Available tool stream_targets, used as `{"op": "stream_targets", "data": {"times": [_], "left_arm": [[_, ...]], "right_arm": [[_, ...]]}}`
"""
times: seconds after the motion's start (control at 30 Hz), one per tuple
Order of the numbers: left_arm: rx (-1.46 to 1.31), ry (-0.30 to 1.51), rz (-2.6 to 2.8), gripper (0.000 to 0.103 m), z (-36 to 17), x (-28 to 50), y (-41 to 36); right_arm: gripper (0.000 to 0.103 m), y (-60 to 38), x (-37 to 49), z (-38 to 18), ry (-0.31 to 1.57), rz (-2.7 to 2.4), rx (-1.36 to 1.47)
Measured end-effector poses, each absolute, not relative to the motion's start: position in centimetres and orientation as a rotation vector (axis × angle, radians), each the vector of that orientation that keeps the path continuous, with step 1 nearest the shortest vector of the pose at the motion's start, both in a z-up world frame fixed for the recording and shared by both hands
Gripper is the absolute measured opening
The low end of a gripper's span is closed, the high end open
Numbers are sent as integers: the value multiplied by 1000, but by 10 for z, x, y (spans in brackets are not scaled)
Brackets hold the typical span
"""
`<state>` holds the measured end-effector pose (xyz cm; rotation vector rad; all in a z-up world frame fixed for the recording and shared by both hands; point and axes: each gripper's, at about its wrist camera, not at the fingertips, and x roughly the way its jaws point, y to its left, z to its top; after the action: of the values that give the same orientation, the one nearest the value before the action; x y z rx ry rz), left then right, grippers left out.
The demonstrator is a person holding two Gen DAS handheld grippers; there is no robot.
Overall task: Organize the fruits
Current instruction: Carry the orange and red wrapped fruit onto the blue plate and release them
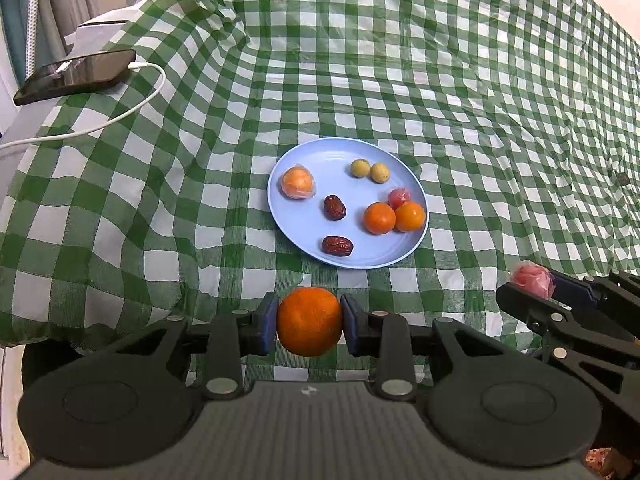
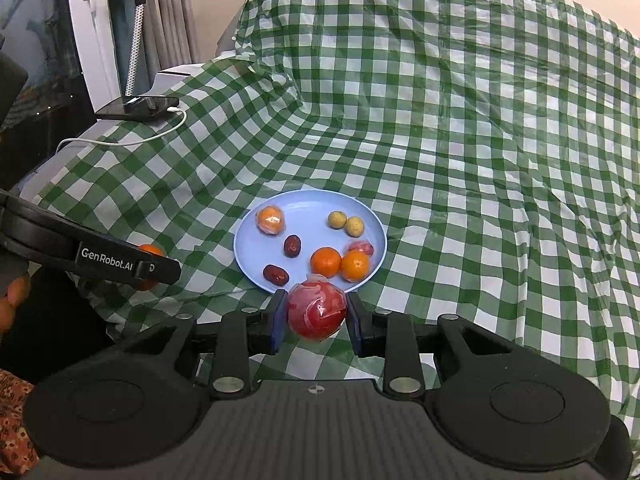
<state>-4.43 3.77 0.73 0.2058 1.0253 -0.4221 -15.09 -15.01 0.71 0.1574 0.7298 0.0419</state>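
Note:
A light blue plate [image 1: 320,160] lies on the green checked cloth and holds two oranges [image 1: 379,218], a wrapped orange [image 1: 297,182], two red dates [image 1: 334,207], two small yellow-green fruits [image 1: 360,168] and a wrapped red fruit [image 1: 399,197]. My left gripper [image 1: 309,322] is shut on an orange [image 1: 309,320], held near the plate's front edge. My right gripper [image 2: 317,316] is shut on a wrapped red fruit [image 2: 317,311] just in front of the plate [image 2: 304,208]. The right gripper also shows in the left wrist view [image 1: 532,282].
A black phone [image 1: 76,76] with a white charging cable [image 1: 120,114] lies at the far left table edge. The cloth rises in folds behind the plate. The left gripper's arm [image 2: 92,260] crosses the left side of the right wrist view.

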Motion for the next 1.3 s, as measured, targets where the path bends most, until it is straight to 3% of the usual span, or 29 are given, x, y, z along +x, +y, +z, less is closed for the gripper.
{"op": "stream_targets", "data": {"times": [0.63,1.3], "left_arm": [[197,1035,-411,37,3,-12,24],[259,1073,-427,37,-35,67,-31]], "right_arm": [[32,-157,-124,-2,759,31,169],[32,-165,-36,-41,818,48,170]]}}
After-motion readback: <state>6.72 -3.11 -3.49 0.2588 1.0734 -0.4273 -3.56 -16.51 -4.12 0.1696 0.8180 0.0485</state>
